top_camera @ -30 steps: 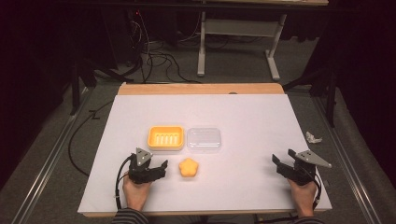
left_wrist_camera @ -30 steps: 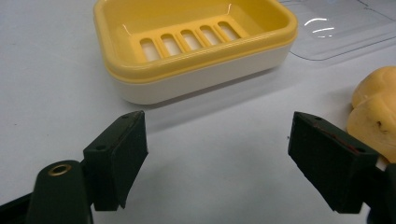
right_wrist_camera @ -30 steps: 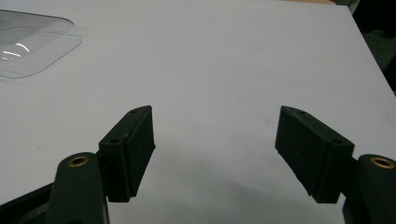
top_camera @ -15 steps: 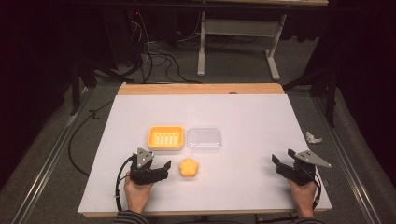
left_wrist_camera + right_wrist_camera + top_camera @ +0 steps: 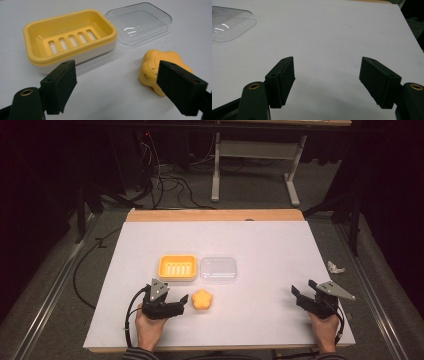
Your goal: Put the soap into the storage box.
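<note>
A yellow soap dish (image 5: 177, 267) (image 5: 70, 41) with a slotted bottom sits near the table's middle, its clear lid (image 5: 218, 269) (image 5: 139, 23) (image 5: 229, 23) lying flat just to its right. In front of them lies a yellow flower-shaped soap (image 5: 202, 299) (image 5: 163, 66). My left gripper (image 5: 176, 302) (image 5: 120, 87) stands open just left of the soap, whose near side is partly hidden behind the right jaw in the left gripper view. My right gripper (image 5: 303, 296) (image 5: 328, 80) is open over bare table at the front right, holding nothing.
The white table top (image 5: 260, 245) has a wooden strip (image 5: 215, 215) along its far edge. A small crumpled white scrap (image 5: 335, 267) lies off the right edge. Cables and desk legs stand on the floor beyond.
My left gripper has crept slightly right toward the soap. The right gripper has stayed put.
</note>
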`<act>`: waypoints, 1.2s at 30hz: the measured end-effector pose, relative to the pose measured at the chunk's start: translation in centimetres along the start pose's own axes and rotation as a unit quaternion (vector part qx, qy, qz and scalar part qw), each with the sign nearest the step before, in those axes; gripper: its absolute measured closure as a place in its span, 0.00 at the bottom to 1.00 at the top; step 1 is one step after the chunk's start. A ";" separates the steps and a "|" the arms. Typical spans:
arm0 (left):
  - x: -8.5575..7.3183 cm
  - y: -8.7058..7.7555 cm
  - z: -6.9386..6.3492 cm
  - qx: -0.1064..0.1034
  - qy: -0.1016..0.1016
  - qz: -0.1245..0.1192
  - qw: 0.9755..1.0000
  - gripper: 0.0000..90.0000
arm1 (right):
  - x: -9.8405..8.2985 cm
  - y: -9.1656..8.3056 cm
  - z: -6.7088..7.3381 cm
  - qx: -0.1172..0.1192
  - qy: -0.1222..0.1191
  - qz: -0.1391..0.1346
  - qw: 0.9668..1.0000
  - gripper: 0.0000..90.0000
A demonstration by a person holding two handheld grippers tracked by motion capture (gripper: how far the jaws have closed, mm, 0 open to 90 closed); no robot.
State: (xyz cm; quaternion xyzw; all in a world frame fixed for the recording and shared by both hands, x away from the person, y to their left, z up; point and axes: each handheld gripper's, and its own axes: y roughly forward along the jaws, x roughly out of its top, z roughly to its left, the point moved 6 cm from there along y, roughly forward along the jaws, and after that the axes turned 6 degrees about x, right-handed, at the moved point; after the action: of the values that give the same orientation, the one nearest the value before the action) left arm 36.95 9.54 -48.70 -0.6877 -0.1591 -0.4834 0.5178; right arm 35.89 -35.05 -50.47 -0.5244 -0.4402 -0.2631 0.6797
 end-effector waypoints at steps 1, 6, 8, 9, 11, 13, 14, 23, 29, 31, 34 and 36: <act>0.0 0.0 -0.2 -0.002 0.002 0.000 1.000 0.18 | 0.0 0.0 0.0 0.000 0.000 0.000 1.000 0.32; 0.3 -0.1 -1.0 -0.012 0.010 -0.002 1.000 0.18 | 0.0 0.0 0.0 0.000 0.000 -0.002 1.000 0.32; 0.5 -0.1 -1.3 -0.021 0.009 -0.002 1.000 0.18 | 0.0 0.0 0.0 0.000 0.000 -0.002 1.000 0.32; 0.5 -0.2 -1.5 -0.026 0.010 0.001 1.000 0.18 | 0.0 0.0 0.0 0.000 0.000 -0.001 1.000 0.32; 0.5 -0.2 -2.0 -0.024 0.018 0.004 1.000 0.17 | 0.0 0.0 0.0 -0.001 0.000 -0.001 1.000 0.32; 0.5 -0.1 -2.5 -0.032 0.024 0.009 0.999 0.18 | 0.0 0.0 0.0 -0.001 0.001 -0.001 1.000 0.32; 0.5 -0.1 -2.8 -0.035 0.029 0.011 0.999 0.18 | 0.0 0.0 0.0 -0.001 0.000 -0.001 1.000 0.32; 0.6 0.8 -4.4 -0.037 0.053 0.023 0.998 0.15 | 0.0 0.0 0.0 -0.003 0.000 0.001 1.000 0.32; 0.5 1.8 -5.2 -0.042 0.063 0.044 0.996 0.14 | 0.0 0.0 0.0 -0.004 -0.002 -0.001 1.000 0.32; 0.4 2.2 -5.5 -0.042 0.068 0.052 0.995 0.14 | 0.0 0.0 0.0 -0.004 -0.001 0.000 1.000 0.32; 0.2 2.7 -5.9 -0.041 0.077 0.061 0.994 0.14 | 0.0 0.0 0.0 -0.003 0.000 0.001 1.000 0.32; 0.2 3.1 -6.2 -0.044 0.078 0.067 0.994 0.13 | 0.0 0.0 0.0 -0.001 0.000 0.001 1.000 0.32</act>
State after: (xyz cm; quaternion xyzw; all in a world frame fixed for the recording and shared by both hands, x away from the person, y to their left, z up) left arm 36.19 2.87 -50.32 -0.6791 -0.0504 -0.5063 0.5292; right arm 35.93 -35.06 -50.50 -0.5260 -0.4395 -0.2627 0.6791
